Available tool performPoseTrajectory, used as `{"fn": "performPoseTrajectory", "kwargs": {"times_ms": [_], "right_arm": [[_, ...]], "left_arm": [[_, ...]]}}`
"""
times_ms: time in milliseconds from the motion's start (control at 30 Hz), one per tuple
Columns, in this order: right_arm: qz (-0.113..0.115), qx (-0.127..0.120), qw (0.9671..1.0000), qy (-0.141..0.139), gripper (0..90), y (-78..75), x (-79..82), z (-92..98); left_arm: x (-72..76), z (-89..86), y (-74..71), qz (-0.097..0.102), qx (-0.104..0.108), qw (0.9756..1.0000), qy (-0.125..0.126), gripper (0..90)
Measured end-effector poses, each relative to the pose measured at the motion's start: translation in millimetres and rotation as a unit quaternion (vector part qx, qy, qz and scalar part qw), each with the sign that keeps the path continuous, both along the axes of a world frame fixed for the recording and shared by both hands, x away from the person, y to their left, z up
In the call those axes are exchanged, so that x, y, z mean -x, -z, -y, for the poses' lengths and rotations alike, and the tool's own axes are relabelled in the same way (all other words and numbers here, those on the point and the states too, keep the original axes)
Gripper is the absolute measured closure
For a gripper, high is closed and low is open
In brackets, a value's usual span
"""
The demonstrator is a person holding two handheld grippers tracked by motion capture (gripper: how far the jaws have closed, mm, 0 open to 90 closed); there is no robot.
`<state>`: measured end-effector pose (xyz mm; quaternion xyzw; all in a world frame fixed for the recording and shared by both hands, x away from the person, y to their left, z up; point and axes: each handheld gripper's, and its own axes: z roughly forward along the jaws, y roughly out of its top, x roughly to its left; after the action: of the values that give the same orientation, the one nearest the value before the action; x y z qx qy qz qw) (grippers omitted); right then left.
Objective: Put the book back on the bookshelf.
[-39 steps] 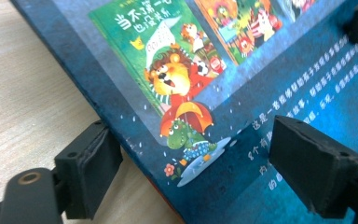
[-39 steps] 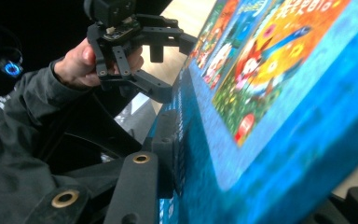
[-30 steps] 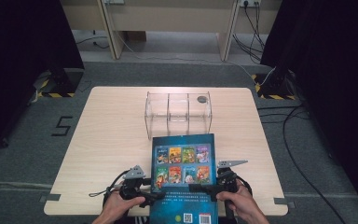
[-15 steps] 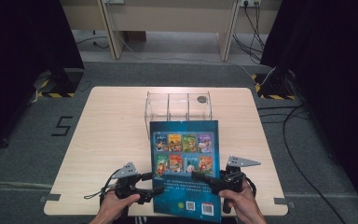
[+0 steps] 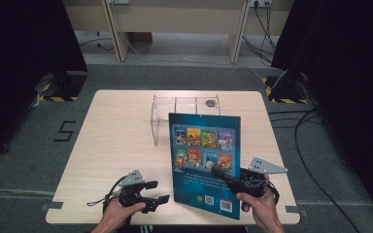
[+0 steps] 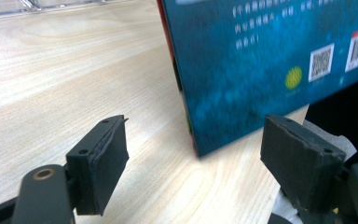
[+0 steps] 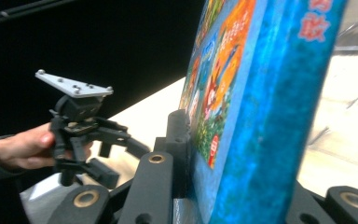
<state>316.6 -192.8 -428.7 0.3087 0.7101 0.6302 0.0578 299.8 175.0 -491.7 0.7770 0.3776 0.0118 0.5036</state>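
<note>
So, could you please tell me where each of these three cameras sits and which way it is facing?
High view: above the person's side, looking forward and down on the table; both hands, the left gripper open and the right gripper clamping the upright book, with the clear organiser behind.
Left gripper view: on the left gripper, low over the wood, facing the book's lower corner; two black jaws apart.
Right gripper view: on the right gripper, along jaws shut on the book; the other hand's gripper beyond.
Shared: all three show the book.

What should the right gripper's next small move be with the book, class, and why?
Probably carry the book forward toward the clear organizer. The right gripper clamps it upright off the table, and the left gripper is open beside it.
</note>
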Motion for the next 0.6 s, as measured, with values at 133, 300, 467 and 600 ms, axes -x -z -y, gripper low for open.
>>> {"fn": "performPoseTrajectory", "kwargs": {"times_ms": [133,300,467,600], "right_arm": [[0.032,0.019,0.9992,0.01,78.6,-5.4,2.3,2.9],[0.084,0.05,0.9951,0.013,78.6,-13.2,8.3,6.2],[0.119,0.071,0.9898,0.033,77.3,-12.6,15.9,11.2],[0.142,0.08,0.9858,0.042,77.0,-9.9,17.8,20.7]], "left_arm": [[-1.7,-2.6,2.1,0.001,-0.01,0.9999,-0.007,22.3],[-1.0,-2.2,3.2,0.001,-0.017,0.9999,-0.003,22.4],[-0.9,-1.5,5.3,0.0,-0.029,0.9996,0.0,22.4],[-2.8,1.3,7.8,-0.001,-0.043,0.9991,0.007,22.3]]}}
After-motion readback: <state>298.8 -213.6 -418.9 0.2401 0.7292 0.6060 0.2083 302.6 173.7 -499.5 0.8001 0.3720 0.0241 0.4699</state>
